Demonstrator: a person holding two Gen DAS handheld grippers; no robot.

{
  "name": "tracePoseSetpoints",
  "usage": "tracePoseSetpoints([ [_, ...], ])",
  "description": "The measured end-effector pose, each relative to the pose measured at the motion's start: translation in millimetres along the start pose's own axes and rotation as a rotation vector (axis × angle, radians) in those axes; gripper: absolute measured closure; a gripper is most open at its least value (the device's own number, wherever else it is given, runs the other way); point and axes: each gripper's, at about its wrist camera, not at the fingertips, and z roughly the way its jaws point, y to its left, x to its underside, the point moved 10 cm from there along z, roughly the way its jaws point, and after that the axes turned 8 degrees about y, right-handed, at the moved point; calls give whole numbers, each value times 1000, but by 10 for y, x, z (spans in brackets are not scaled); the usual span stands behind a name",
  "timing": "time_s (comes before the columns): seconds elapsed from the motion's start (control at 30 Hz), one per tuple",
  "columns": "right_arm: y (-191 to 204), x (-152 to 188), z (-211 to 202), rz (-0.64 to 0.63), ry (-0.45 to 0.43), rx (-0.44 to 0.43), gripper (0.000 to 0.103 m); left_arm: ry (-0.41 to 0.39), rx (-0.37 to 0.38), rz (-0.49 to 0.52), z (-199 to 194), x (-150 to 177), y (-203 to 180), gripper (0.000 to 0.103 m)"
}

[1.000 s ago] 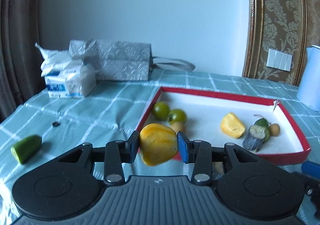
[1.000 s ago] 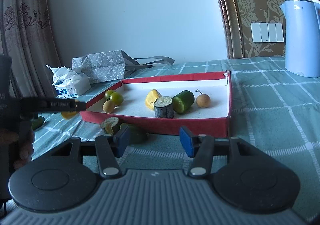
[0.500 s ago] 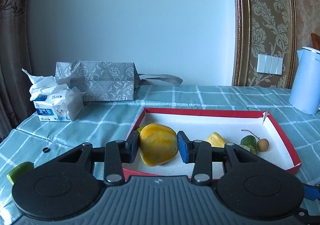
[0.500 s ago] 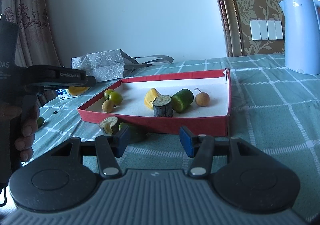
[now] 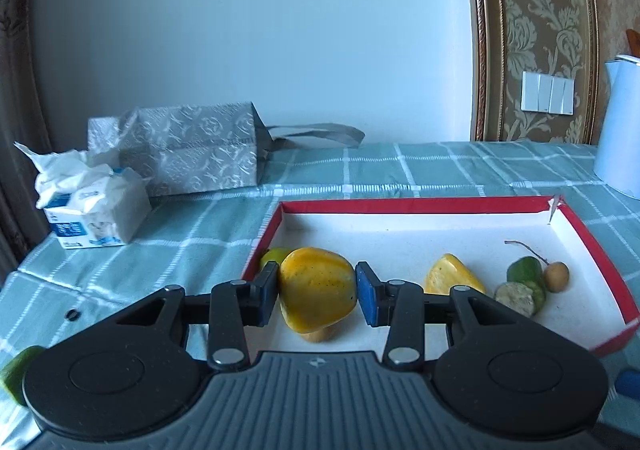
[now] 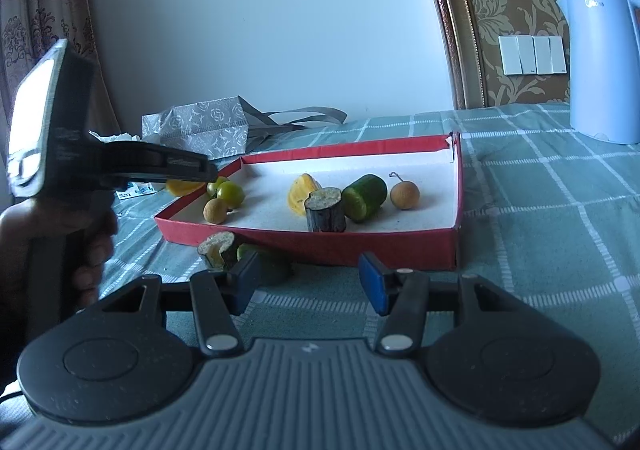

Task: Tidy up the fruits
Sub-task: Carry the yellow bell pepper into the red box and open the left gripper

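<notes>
Fruits lie gathered in and around a shallow red-rimmed tray [image 5: 420, 206] with a matte white floor, set on a table under a teal checked cloth [image 6: 560, 218]; the lumpy, waxy yellow piece [image 5: 318, 288], speckled with dark dots, is pinched between the blue pads of the left gripper [image 5: 317, 294] and hangs over the tray's near-left corner, above a small tan fruit only partly seen; inside the tray sit a second yellow wedge [image 5: 452, 278], a glossy green cucumber-like chunk [image 6: 365, 197] lying on its side, a dark, rough-barked stub [image 6: 325, 209] standing upright with a pale grainy top, a round tan longan-like fruit [image 6: 405, 196] with a thin stem, two smooth green round fruits [image 6: 230, 192] and another tan ball [image 6: 215, 211] near the left wall; outside, just beside the tray's front wall, rest a dark cut stub [image 6: 218, 248] and a green piece [image 6: 272, 268]; the right gripper [image 6: 310, 284] hovers low near them, jaws moderately apart and holding nothing; a hand [image 6: 86, 246] grips the left tool's handle; farther off stand a silvery patterned gift bag [image 5: 188, 154], a crumpled soft tissue pack [image 5: 92, 210] and a smooth pale-blue kettle [image 6: 604, 62].
</notes>
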Motion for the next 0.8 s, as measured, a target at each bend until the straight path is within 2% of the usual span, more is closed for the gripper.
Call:
tracePoseSetpoints([
  [0.3,-11,-2,29,16,8,-10,51,33,1,-4,322,-66,-57,62],
  [0.33,-12,0,32,17,9,-11,51,37,1,-9,344,-66,-54,58],
  [0.4,-18,0,38,21,12,-12,51,37,2,-25,364,-68,-44,43],
  [0.43,-20,2,38,23,13,-13,51,28,-5,-36,361,-73,-30,32],
  [0.47,-21,4,39,24,15,-13,51,16,-12,-45,348,-80,-17,27],
  [0.63,-25,5,43,30,18,-17,51,12,-3,-39,307,-69,-17,25],
  [0.8,-23,6,33,32,14,-29,51,-4,9,-63,57,26,161,25],
])
